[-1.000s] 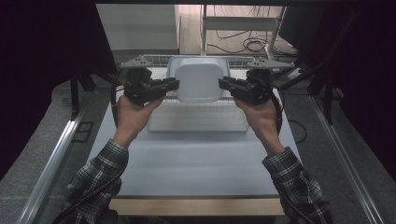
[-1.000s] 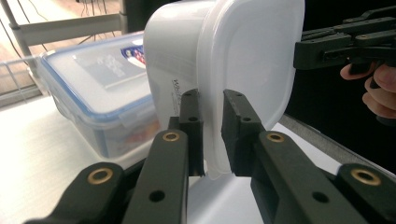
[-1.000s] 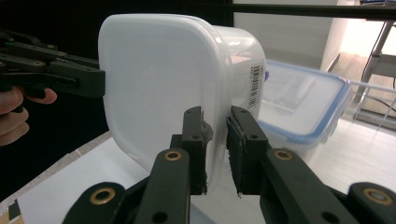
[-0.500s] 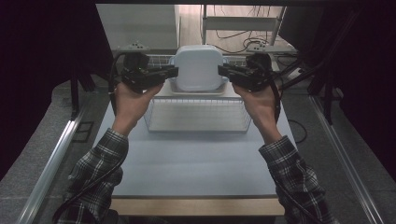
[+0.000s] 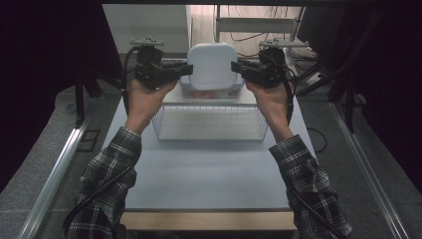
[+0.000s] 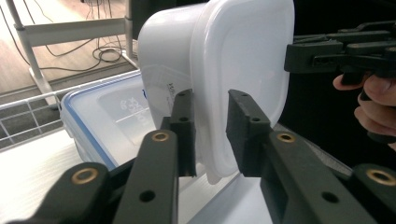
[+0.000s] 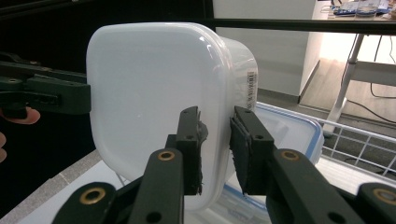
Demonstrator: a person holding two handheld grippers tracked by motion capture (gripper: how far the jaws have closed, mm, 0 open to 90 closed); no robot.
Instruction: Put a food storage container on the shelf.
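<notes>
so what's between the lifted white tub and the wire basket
A blue-edged clear box sits there, just below the white tub, as the high view shows.

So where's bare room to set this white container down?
The near table between the wire basket and the front edge is bare, as is the basket's floor. It's crowded at the back, where the white container hangs above the blue-rimmed box.

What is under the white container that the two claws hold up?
Under the white container sits a clear box with a blue-rimmed lid, beside a wire basket. Something red shows inside; the container hides the rest.
</notes>
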